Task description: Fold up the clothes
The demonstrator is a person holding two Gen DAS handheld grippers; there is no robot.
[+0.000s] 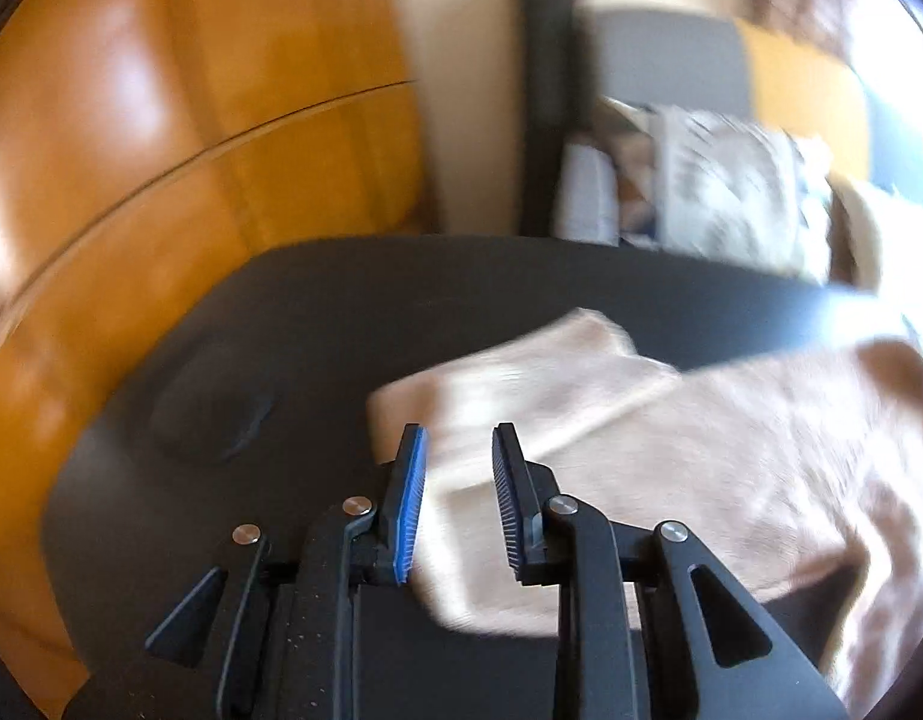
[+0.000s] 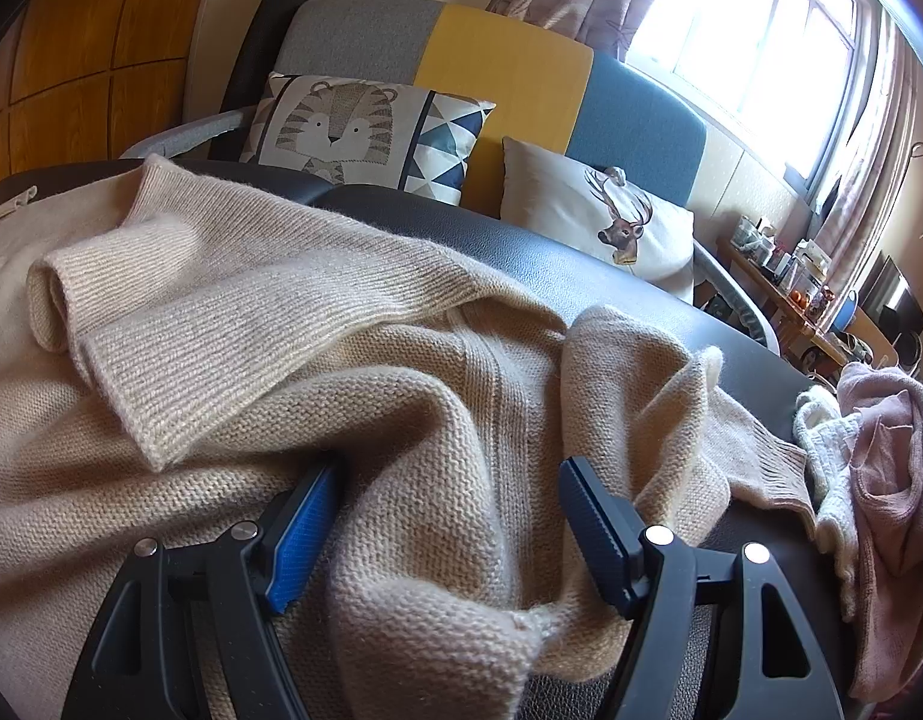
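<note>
A beige knitted sweater [image 2: 401, 360] lies spread and rumpled on a dark padded table [image 2: 581, 252]. One sleeve [image 2: 179, 324] is folded across its body. My right gripper [image 2: 452, 468] rests low on the sweater, jaws wide apart, with a bunched ridge of the knit lying between them; the pads do not clamp it. The left wrist view is motion-blurred. There my left gripper [image 1: 459, 432] hovers over the sweater's [image 1: 671, 450] folded left edge, with its jaws partly apart and nothing gripped between them.
A pile of pink and white clothes [image 2: 881, 450] sits at the table's right end. Behind the table stands a sofa with a tiger cushion [image 2: 341, 126] and a deer cushion [image 2: 605, 222]. Orange wooden panels [image 1: 161, 120] are at the left. The table [image 1: 341, 312] is bare left of the sweater.
</note>
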